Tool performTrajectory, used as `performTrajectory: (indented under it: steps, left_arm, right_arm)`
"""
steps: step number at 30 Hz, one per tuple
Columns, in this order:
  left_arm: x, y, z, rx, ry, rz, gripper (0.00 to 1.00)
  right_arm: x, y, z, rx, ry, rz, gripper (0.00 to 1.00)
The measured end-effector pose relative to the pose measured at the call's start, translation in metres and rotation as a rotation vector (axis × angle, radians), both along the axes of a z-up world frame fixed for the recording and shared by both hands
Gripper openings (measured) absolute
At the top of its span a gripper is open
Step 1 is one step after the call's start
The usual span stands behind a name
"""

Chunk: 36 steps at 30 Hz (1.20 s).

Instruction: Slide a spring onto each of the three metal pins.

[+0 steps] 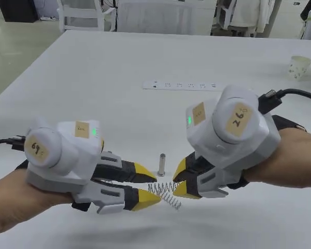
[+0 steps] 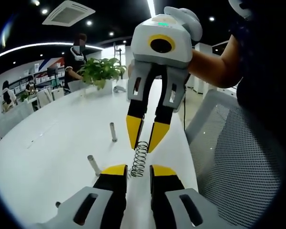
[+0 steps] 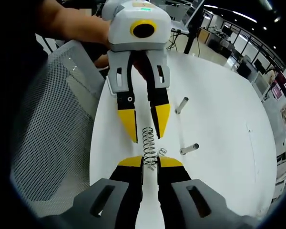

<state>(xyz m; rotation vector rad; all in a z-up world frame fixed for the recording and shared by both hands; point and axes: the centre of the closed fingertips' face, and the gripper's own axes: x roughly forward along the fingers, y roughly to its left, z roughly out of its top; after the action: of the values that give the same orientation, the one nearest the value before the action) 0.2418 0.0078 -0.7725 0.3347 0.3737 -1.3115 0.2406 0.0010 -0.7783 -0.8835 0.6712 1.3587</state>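
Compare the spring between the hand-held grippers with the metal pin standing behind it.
The spring is an open wire coil; the pin is a smooth cylinder. The spring lies sideways between the jaws; the pin stands upright, untouched. Both look silvery metal.

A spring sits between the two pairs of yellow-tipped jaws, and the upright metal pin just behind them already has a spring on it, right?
Not quite: the head view shows the upright metal pin bare, with no spring on it yet. The rest holds: a spring sits between the jaws of the left gripper and the right gripper.
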Motion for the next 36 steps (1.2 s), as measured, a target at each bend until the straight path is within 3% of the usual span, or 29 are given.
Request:
performTrajectory:
  steps: [10,27,36]
  left_arm:
    - [0.0,-0.001,-0.004,0.026,-0.029,-0.021,0.04]
    - [-0.001,-0.002,-0.008,0.061,-0.072,-0.056,0.02]
    - [-0.002,-0.002,-0.01,0.068,-0.084,-0.066,0.02]
  right_arm:
    - [-0.001,-0.001,-0.002,-0.003,0.005,0.001,0.08]
    - [-0.002,-0.001,0.001,0.003,0.008,0.003,0.08]
    - [-0.004,0.003,0.01,0.038,0.027,-0.001,0.08]
